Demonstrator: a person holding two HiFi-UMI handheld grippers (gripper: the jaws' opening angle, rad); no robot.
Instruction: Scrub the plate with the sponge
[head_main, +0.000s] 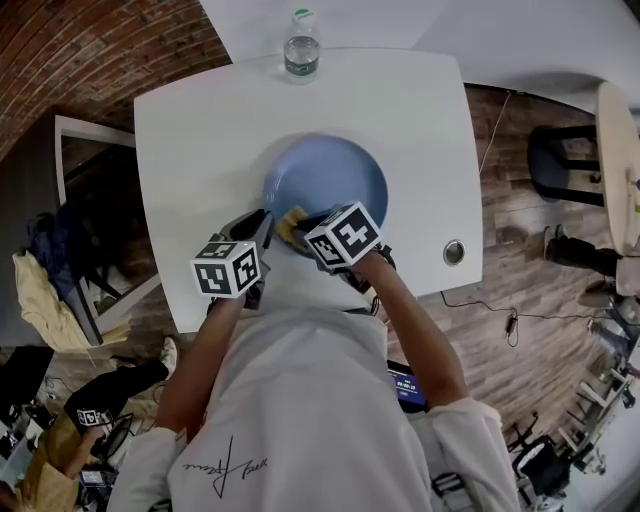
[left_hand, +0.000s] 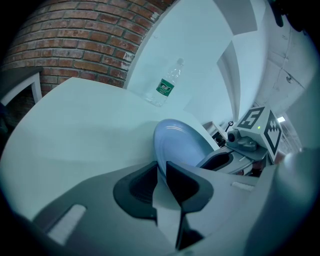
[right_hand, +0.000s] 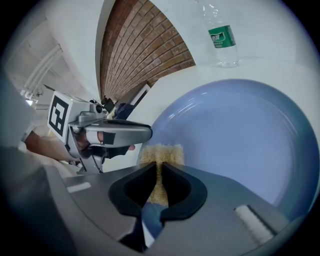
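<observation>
A pale blue plate (head_main: 335, 180) lies on the white table (head_main: 190, 130). My left gripper (head_main: 265, 232) is shut on the plate's near left rim; in the left gripper view the plate (left_hand: 177, 142) runs edge-on into the closed jaws of my left gripper (left_hand: 161, 172). My right gripper (head_main: 305, 228) is shut on a yellow sponge (head_main: 291, 222). In the right gripper view the sponge (right_hand: 161, 155) sticks out past the jaws of my right gripper (right_hand: 160, 170) and rests on the plate (right_hand: 235, 145) at its near left edge, next to the left gripper (right_hand: 112, 134).
A clear water bottle (head_main: 301, 45) with a green label stands at the table's far edge, also seen as the bottle (left_hand: 167, 85) and the bottle (right_hand: 220, 32). A round grommet (head_main: 454, 251) sits in the table's right side. Brick wall (head_main: 90, 50) and a chair (head_main: 570, 160) flank the table.
</observation>
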